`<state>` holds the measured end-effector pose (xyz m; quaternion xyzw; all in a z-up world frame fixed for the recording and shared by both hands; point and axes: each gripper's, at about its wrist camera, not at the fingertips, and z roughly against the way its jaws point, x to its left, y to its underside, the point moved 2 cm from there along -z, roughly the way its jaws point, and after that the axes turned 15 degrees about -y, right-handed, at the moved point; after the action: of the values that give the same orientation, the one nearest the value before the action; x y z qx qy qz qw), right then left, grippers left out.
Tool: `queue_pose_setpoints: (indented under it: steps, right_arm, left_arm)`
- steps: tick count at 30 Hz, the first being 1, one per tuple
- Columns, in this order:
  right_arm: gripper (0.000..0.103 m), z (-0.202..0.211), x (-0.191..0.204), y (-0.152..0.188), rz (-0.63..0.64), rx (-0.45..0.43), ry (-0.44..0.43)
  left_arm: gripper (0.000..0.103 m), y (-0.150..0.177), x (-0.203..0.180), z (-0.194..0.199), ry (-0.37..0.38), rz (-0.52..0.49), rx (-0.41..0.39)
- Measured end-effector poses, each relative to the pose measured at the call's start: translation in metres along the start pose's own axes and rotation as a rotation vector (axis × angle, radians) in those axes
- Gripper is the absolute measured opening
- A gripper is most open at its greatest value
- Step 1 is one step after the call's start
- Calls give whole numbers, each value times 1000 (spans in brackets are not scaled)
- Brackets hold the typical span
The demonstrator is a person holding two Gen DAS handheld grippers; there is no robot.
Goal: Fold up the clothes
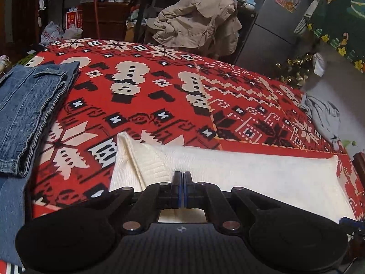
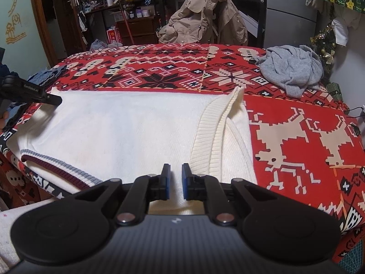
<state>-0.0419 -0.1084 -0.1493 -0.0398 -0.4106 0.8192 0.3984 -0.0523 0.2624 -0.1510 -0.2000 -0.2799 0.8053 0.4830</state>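
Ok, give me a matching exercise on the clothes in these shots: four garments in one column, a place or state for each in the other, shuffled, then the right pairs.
Column one:
1. white sweater
2. grey garment
3. jeans
4. beige jacket

Column two:
A. draped over a chair behind the table
B. crumpled in a heap at the far right corner, right wrist view
C. spread flat along the near edge of the red cloth
D. folded at the left side, left wrist view

Pairs: 1-C, 2-B, 3-D, 4-A
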Motion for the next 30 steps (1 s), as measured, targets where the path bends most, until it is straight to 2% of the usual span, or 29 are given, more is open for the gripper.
queue_pose_setpoints:
  steps: [4, 13, 17, 22, 27, 30]
  right_arm:
    - [9, 1, -1, 0, -2, 3, -3]
    - [9, 0, -1, -1, -10, 2, -7]
    - [10, 2, -2, -2, -16, 4, -12]
    - [12, 11, -12, -18, -78, -58, -28]
    - [11, -10, -30, -50, -99, -94, 10]
    - [11, -31, -35, -67, -106, -103, 17]
  left_arm:
    - [4, 14, 5, 11, 6, -14, 8]
    - [4, 70, 22, 59, 25, -19, 20]
    - [4, 79, 28, 74, 22, -9, 23]
    - [5, 46, 26, 70, 72, 60, -23]
    - [5, 1, 5, 30, 96, 85, -48]
    - [5, -12, -8, 4, 79, 50, -31]
